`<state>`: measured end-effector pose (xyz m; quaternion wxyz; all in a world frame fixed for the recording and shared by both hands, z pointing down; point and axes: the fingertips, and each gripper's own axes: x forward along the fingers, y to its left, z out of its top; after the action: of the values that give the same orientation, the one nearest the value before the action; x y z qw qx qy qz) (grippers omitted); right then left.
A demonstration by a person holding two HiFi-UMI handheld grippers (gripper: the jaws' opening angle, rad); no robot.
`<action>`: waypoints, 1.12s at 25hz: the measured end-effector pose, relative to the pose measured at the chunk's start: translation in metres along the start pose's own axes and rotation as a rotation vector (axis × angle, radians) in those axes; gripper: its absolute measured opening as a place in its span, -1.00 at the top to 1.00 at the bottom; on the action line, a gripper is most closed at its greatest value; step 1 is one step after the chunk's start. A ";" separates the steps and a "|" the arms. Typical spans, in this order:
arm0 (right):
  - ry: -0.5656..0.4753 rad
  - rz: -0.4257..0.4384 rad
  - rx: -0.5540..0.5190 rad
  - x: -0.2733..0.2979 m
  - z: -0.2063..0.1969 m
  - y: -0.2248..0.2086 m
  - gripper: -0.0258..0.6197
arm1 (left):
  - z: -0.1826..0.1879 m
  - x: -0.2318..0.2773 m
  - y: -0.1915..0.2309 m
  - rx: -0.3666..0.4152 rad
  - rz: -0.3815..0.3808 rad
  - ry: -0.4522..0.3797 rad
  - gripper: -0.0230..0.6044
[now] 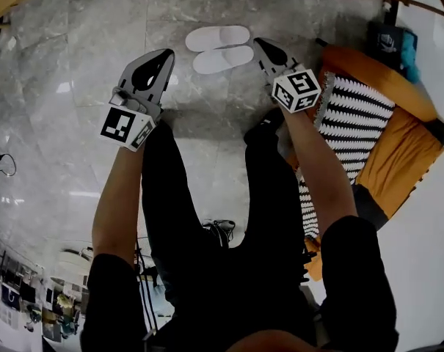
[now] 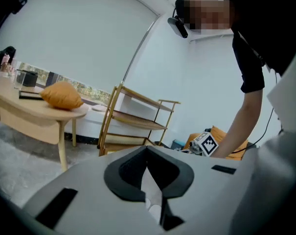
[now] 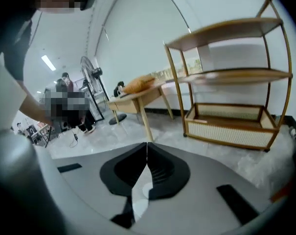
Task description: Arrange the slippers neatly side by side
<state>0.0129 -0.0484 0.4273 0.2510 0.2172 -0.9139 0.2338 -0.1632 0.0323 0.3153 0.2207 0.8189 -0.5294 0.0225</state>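
White slippers, two of them, are lying on the grey stone floor (image 1: pixel 82 35) straight ahead of the person's feet. The far slipper (image 1: pixel 217 37) and the near slipper (image 1: pixel 222 59) sit long side against long side, just touching as far as I can tell. Their long axes run across the head view from left to right, the right ends tipped a bit further away.

The pair sits between the two tongs. The left tongs (image 1: pixel 166 54) are near the left ends, and the right tongs (image 1: pixel 260 45) are just beside the right ends, so I'd say the right hand is the closer one for any last nudge. Neither gripper view shows the slippers, only the room beyond, so both tongs look held up off the floor.

Both tongs are closed tip to tip with nothing in them. To me the pair already looks lined up.
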 end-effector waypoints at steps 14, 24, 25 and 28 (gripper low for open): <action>-0.539 -0.176 -0.200 -0.199 0.396 0.240 0.82 | 0.336 -0.155 -0.015 0.093 -0.131 -0.230 0.88; -0.691 -0.264 -0.454 -0.366 0.506 0.337 0.83 | 0.468 -0.227 -0.090 0.213 -0.175 -0.315 0.88; -0.715 -0.281 -0.457 -0.383 0.510 0.339 0.83 | 0.477 -0.233 -0.097 0.230 -0.173 -0.324 0.88; -0.795 -0.337 -0.461 -0.433 0.513 0.344 0.83 | 0.500 -0.247 -0.122 0.269 -0.165 -0.349 0.88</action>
<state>-0.0096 0.0711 -0.3175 -0.0413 0.3735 -0.9190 -0.1193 -0.2625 0.0932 -0.2433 0.0157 0.8729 -0.4830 -0.0673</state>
